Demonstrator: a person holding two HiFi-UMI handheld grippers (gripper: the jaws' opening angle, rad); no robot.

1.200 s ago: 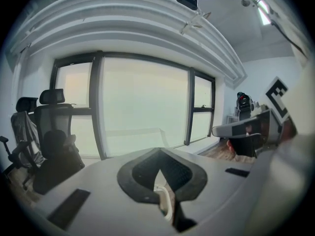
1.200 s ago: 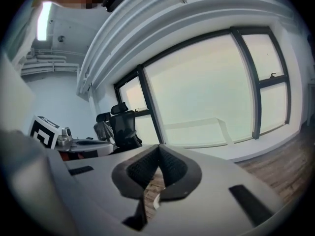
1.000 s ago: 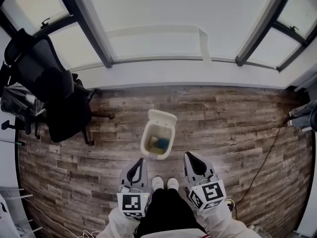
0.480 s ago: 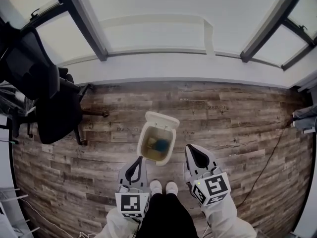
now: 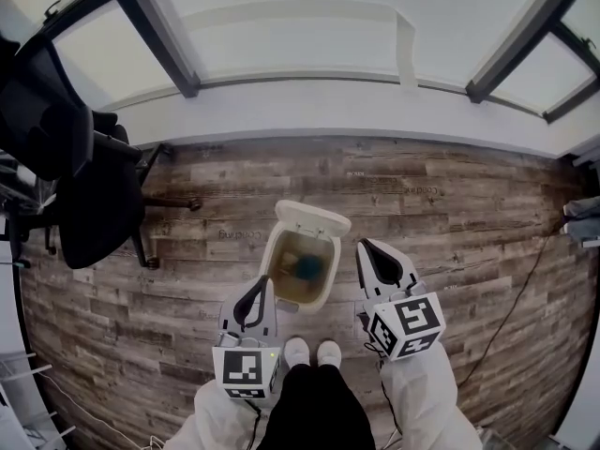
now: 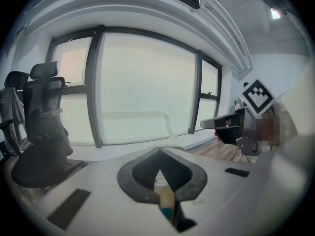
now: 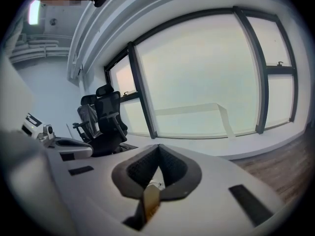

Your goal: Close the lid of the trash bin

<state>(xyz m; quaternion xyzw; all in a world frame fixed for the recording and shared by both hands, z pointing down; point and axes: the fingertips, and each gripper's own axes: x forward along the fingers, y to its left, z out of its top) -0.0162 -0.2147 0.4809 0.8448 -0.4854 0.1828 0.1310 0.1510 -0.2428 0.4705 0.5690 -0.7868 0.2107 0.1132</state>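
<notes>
Trash bin (image 5: 271, 262): stands on the wooden floor (image 5: 469, 251) just ahead of the person's shoes (image 5: 312, 352), which lie at its 6 o'clock; a blue item (image 5: 306, 268) lies inside.
Lid (image 5: 312, 219): swung up and back at the bin's 12 o'clock edge, leaving the mouth fully uncovered.
Just changed: the bin sits nearer and larger in the head view than a second ago, and the right gripper (image 5: 363, 246) has come forward from about 5 o'clock to just beside the bin at 3 o'clock. The left gripper (image 5: 266, 282) has crept close to the near corner at 7 o'clock.
Meaning for the task: an approach, by my reading. Nothing touches the lid, so the closing is yet to start, and the right gripper looks better placed to reach it.
Left fingers: tips pressed together in the left gripper view (image 6: 158, 151), nothing clamped; bin contents show through the gap behind them.
Right fingers: likewise meeting at the tips (image 7: 157, 149), empty.
Surroundings: an office chair (image 5: 84, 186) well apart at 9 o'clock.
</notes>
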